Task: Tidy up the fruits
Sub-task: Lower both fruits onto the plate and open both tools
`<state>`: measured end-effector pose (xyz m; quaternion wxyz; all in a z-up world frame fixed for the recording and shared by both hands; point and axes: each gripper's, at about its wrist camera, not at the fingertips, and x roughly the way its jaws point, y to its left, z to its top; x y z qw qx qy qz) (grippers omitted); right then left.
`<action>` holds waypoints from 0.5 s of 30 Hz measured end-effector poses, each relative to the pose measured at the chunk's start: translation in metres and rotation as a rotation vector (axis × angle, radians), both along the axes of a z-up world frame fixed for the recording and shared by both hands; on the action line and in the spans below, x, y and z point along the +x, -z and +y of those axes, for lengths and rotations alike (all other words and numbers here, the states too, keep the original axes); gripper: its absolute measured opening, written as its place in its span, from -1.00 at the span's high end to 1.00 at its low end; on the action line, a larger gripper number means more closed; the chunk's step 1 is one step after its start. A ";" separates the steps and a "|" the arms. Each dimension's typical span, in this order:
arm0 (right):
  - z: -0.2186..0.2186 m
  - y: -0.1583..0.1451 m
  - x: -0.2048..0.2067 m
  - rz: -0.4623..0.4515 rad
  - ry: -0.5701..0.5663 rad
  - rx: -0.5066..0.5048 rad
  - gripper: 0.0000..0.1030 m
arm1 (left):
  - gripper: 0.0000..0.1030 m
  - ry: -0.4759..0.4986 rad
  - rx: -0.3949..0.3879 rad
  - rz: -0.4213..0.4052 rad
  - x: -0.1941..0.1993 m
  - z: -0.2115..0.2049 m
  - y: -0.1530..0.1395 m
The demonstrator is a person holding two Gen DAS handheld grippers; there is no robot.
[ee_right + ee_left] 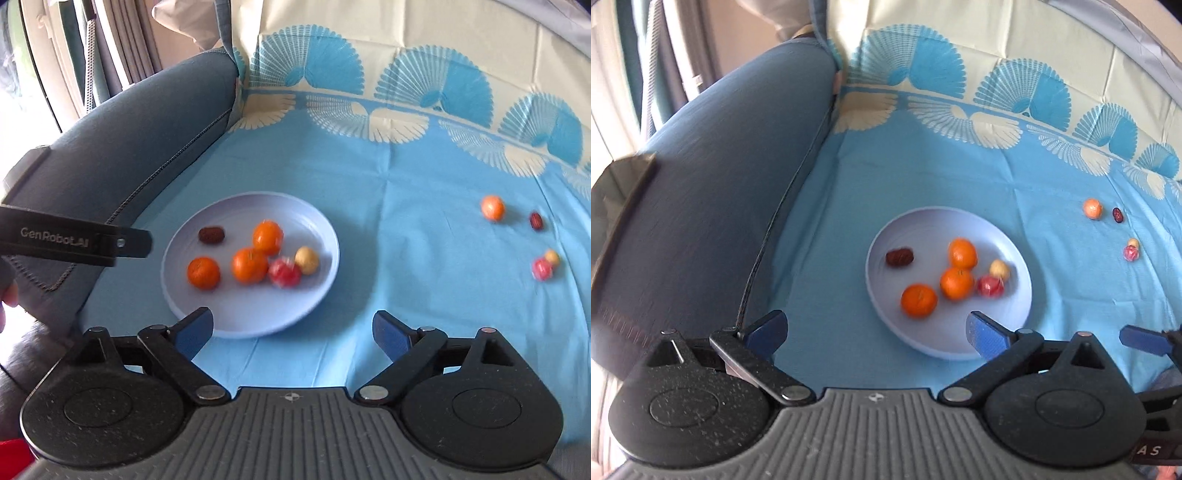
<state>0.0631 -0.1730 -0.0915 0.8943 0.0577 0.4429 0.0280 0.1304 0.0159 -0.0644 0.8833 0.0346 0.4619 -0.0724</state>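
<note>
Both jaws spread, empty. Loose fruits [493, 208] lie far right of the plate [317, 221]; right gripper [291, 334] nearer than left gripper [877, 332].

The left gripper [877, 334], a black hand-held two-finger tool with blue pads on its fingertips [984, 338], points steeply downward; its jaws stand spread wide, with nothing pressed between the pads. The right gripper [293, 330], built the same way in black with blue-padded fingertips [194, 334], is tilted down at much the same angle, and its jaws are likewise parted wide and hold nothing. In the left wrist view one blue-tipped finger of the right gripper shows at the right edge, just beside the left tool. In the right wrist view the black side of the left gripper reaches in from the left edge, and part of a hand [6, 295] shows below it.
</note>
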 end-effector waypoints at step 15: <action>0.028 -0.064 -0.094 -0.203 -0.004 -0.055 -0.96 | -0.99 0.000 -0.069 -0.121 -0.097 0.014 -0.064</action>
